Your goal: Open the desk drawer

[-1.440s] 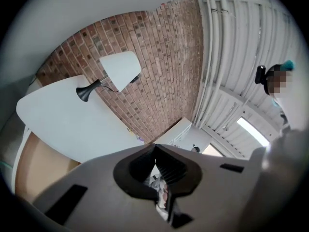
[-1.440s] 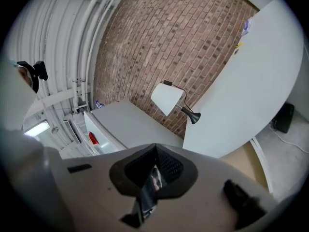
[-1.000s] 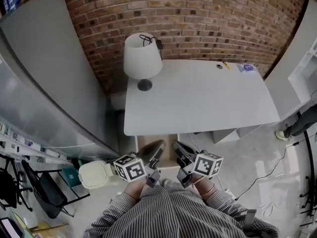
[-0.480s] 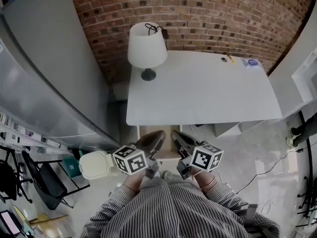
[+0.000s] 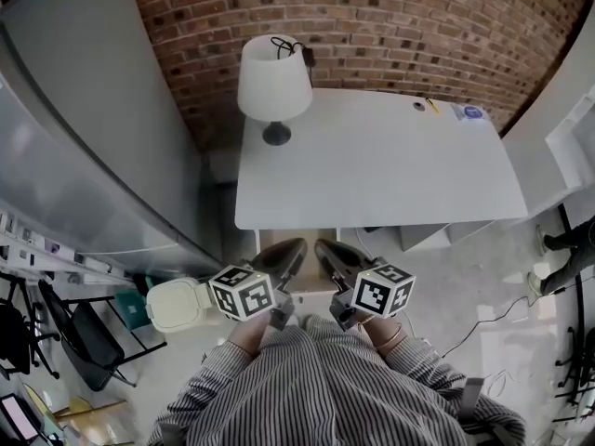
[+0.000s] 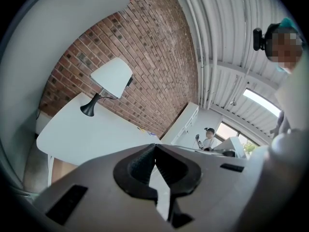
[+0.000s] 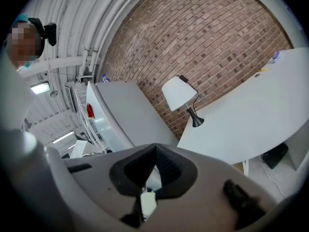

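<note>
Brick wall (image 5: 390,26) across 11 to 1 o'clock, bare.
Grey cabinet (image 5: 84,137) fills 9 to 10 o'clock, its face tilted in the head view.
White desk (image 5: 381,165) dead ahead at 12, back edge against the wall. Top mostly bare.
Striped shirt (image 5: 316,388) at 6 o'clock, both sleeves reaching forward.
Lamp (image 5: 272,77), white shade on a dark foot, at the desk's 10 o'clock corner, beside the wall.
Black chair (image 5: 84,351) at 8 o'clock, on the floor.
Cream bin (image 5: 172,305), lid down, at 9 o'clock of the left gripper, just beside it.
Drawer (image 5: 269,241): tan unit under the desk's near edge at its left end, at 12 o'clock of both grippers (no handle can be made out, and I cannot tell whether it is pulled out at all).
Left gripper (image 5: 294,247): jaws together, nothing between them, nose toward the desk edge, touching nothing.
Right gripper (image 5: 322,247): just beside the left, jaws likewise closed on nothing.
Pen (image 5: 432,106) and a small dark disc (image 5: 418,106) at the desk's 1 o'clock corner, a blue-marked slip (image 5: 470,112) next to them.
</note>
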The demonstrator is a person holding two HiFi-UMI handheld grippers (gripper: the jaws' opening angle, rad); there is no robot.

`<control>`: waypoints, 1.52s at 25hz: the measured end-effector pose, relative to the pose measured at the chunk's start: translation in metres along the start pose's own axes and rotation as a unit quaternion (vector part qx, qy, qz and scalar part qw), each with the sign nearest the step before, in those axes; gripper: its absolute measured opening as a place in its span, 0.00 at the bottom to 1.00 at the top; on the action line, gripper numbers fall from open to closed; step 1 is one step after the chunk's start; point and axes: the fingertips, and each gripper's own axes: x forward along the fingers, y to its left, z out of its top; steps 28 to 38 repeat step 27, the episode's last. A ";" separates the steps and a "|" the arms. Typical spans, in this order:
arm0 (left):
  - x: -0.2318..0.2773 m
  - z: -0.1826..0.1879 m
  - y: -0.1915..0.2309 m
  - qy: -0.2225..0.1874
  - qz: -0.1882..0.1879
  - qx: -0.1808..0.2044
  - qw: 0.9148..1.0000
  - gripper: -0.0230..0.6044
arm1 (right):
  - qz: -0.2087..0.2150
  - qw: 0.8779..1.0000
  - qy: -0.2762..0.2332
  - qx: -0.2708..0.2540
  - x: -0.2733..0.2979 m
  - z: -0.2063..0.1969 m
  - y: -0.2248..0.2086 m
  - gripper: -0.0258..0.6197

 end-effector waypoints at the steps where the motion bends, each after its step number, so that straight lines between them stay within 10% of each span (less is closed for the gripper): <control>1: 0.000 0.000 0.000 0.002 0.000 0.001 1.000 0.06 | 0.000 1.000 0.002 -0.003 0.001 0.000 0.000 0.06; 38: 0.003 -0.015 0.004 0.035 0.024 0.008 0.999 0.06 | -0.020 1.000 0.020 0.005 -0.003 -0.010 -0.013 0.06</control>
